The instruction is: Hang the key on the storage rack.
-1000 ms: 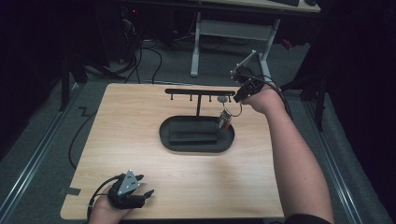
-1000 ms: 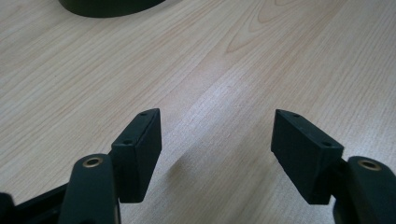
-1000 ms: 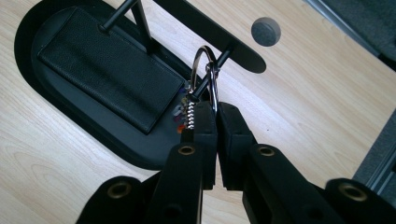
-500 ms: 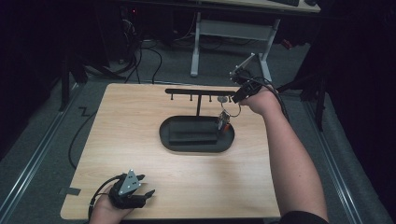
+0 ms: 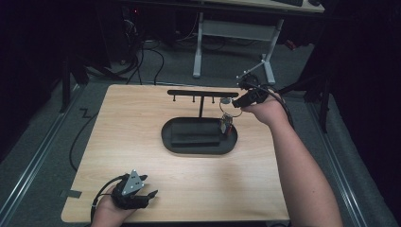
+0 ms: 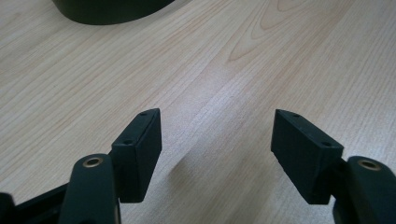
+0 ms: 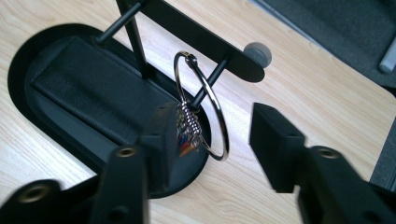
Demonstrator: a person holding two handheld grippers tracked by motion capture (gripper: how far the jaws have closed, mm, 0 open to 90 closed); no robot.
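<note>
A black rack [image 5: 203, 93] with several pegs stands on an oval black base [image 5: 198, 147] at mid-table. A silver key ring [image 7: 205, 105] with a small beaded charm [image 7: 187, 127] hangs on the peg nearest the rack's right end [image 7: 233, 65]; in the high view the ring [image 5: 226, 108] dangles over the base's right side. My right gripper [image 7: 215, 140] is open, its jaws standing either side of the ring without pinching it; the high view shows it [image 5: 238, 102] just right of the rack. My left gripper [image 5: 147, 196] rests open on the table's front left, nothing between its jaws [image 6: 217, 149].
A small grey disc [image 7: 258, 53] shows just beyond the rack's right end. The wooden table [image 5: 142, 123] is bordered by dark floor with cables [image 5: 156, 56] and a white desk frame [image 5: 231, 33] behind. Bare wood lies under my left gripper, with the base's rim [image 6: 112, 11] farther off.
Almost nothing differs. My right gripper stays at the rack's right end with the ring beside it, and the left gripper has not moved.
</note>
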